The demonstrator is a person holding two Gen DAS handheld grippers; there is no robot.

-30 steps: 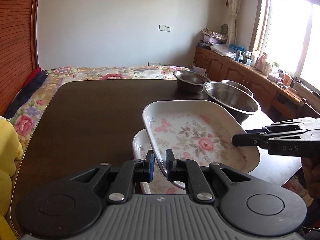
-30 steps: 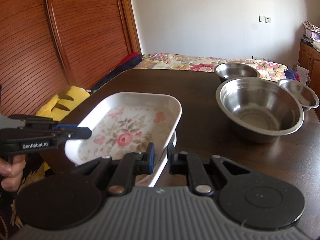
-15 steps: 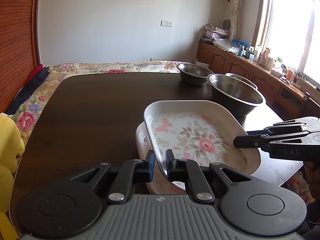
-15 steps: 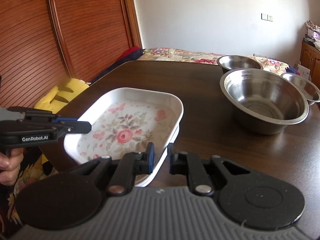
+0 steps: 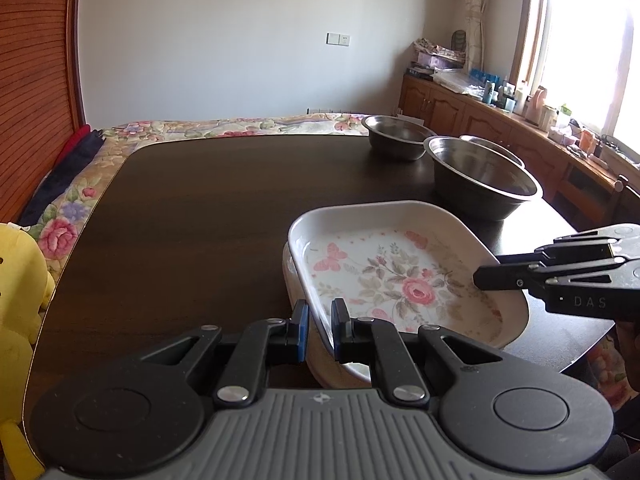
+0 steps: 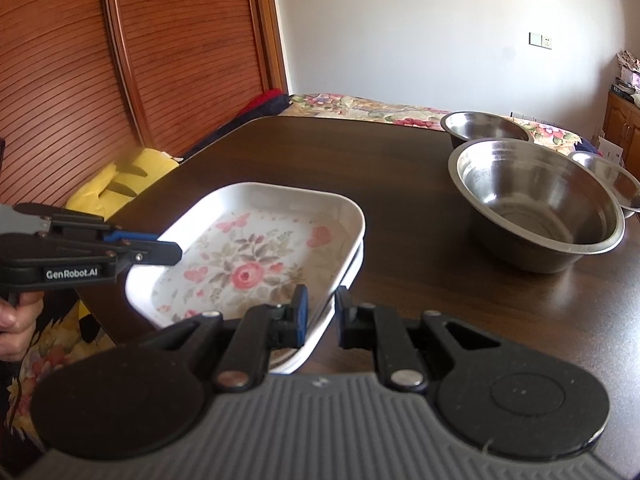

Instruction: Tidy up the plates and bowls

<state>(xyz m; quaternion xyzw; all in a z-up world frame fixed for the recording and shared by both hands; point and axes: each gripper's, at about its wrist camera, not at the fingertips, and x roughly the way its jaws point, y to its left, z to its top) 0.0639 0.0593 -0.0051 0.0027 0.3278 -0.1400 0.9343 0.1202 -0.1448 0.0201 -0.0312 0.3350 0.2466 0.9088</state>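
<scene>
A white rectangular plate with a rose print [image 5: 400,272] [image 6: 248,264] is held at the near right of the dark table [image 5: 200,220]. My left gripper [image 5: 320,320] is shut on its left rim. On the opposite rim my right gripper [image 6: 322,312] is shut too. Each gripper shows in the other's view: right gripper [image 5: 484,278], left gripper [image 6: 174,252]. A second white plate [image 5: 289,276] [image 6: 316,344] lies directly below, and the held plate sits nearly nested in it. Three steel bowls stand behind: a large bowl [image 5: 480,180] [image 6: 536,200] and two smaller bowls [image 5: 394,138] [image 6: 612,176].
A yellow plush toy [image 5: 20,272] [image 6: 120,176] lies off the table's left edge. A bed with a floral cover [image 5: 240,124] is beyond the far edge. Wooden cabinets [image 5: 480,116] line the right wall under a window. A hand [image 6: 12,320] holds the left gripper.
Both grippers have carried the floral plate downward, so the gap to the plate below has nearly vanished. The bowls have not moved.
</scene>
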